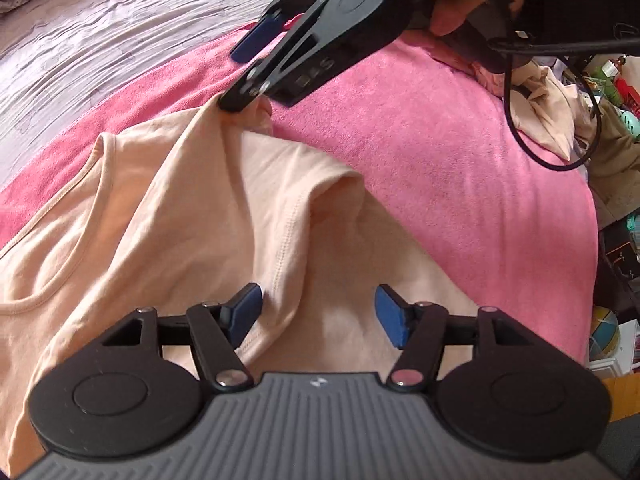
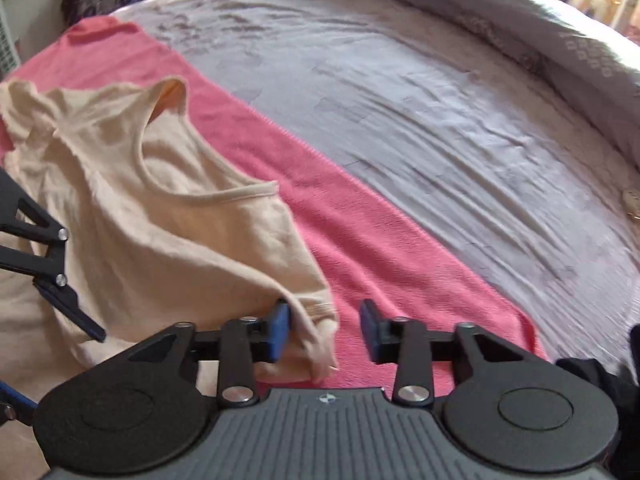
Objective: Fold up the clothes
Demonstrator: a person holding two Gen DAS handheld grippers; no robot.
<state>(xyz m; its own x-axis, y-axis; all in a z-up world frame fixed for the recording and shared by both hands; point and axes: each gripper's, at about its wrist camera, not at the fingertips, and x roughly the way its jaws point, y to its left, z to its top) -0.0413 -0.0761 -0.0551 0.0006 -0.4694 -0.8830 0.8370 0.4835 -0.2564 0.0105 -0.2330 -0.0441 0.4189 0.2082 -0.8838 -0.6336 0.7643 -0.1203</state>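
A peach sleeveless top lies rumpled on a pink towel spread over the bed. My left gripper is open low over the top, and a raised fold of the cloth runs between its fingers, close to the left pad. My right gripper reaches in from the upper right, its lower finger touching a lifted corner of the top. In the right wrist view the right gripper is open, with the top's bunched corner between its pads against the left one. One of the left gripper's fingers shows at the left edge.
A wrinkled pale grey bedsheet covers the bed beyond the towel. Beige clothes are piled at the towel's far right. A black cable hangs from the right gripper, which a hand holds. Household clutter stands beyond the bed's right side.
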